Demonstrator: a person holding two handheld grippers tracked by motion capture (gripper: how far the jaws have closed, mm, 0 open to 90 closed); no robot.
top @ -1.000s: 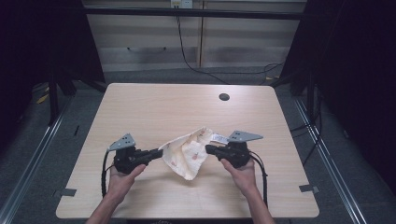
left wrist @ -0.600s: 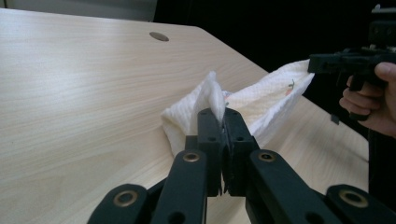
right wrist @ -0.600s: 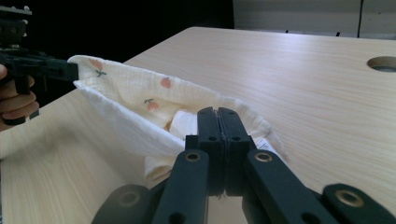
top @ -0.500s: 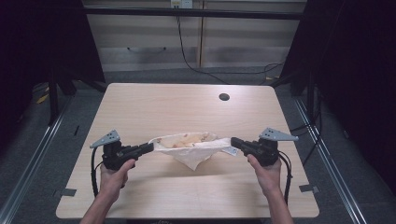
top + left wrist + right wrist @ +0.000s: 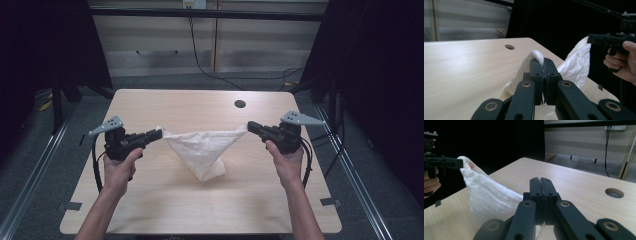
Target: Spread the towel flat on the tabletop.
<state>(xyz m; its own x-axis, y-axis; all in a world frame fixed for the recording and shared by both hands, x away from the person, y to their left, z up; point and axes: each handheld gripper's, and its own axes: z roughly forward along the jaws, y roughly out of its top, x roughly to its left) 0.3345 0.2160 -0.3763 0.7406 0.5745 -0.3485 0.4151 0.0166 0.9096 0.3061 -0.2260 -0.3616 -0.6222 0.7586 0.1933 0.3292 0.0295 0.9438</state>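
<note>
Wood table (image 5: pixel 150 210), round hole (image 5: pixel 240 104) far right | white cloth (image 5: pixel 197 147) mid-table, stretched btwn our grippers, lower corner sagging to tabletop | L gripper (image 5: pixel 159 133): jaws pinched on cloth's left corner | R gripper (image 5: pixel 250 125): jaws pinched on right corner | we hold both above table.

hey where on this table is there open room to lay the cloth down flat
The table is bare almost everywhere: the far strip between the cloth and the round hole, and the near strip in front of the hanging tip. It is crowded only mid-table, where the left gripper and right gripper hold the cloth stretched.
</note>
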